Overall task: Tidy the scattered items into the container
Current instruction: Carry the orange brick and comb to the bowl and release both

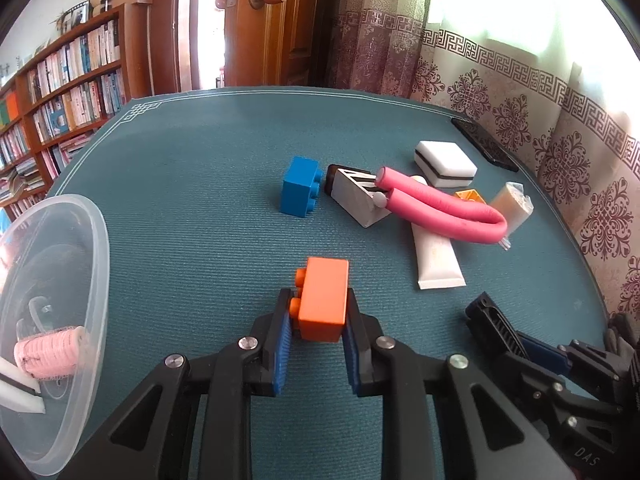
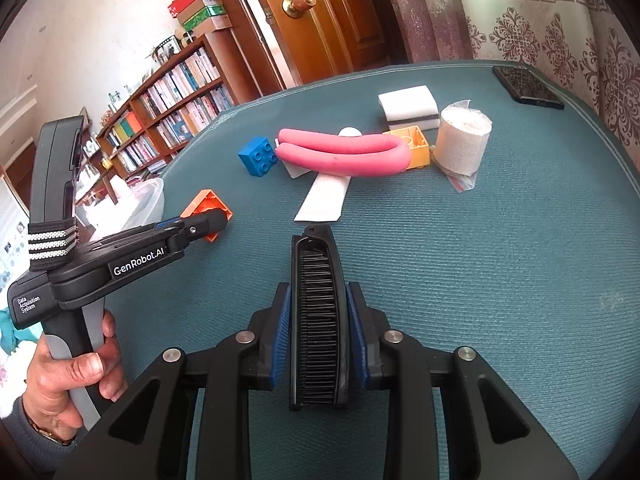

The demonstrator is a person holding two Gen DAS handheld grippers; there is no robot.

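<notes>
While the clear container (image 1: 60, 320) at the desk's (image 1: 200, 200) left edge holds only a pink roller (image 1: 50, 354), your left fingers (image 1: 316, 328) pinch the orange brick (image 1: 324, 300), your right fingers (image 2: 318, 328) a black comb (image 2: 318, 320); six items remain scattered.

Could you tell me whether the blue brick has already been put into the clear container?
No, the blue brick sits on the table mat, well apart from the clear container at the left.

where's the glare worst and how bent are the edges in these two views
Left wrist view: window behind the curtain and the doorway blow out white; the mat edge bows. Right wrist view: evener light, bookshelf tilts and curves.
</notes>
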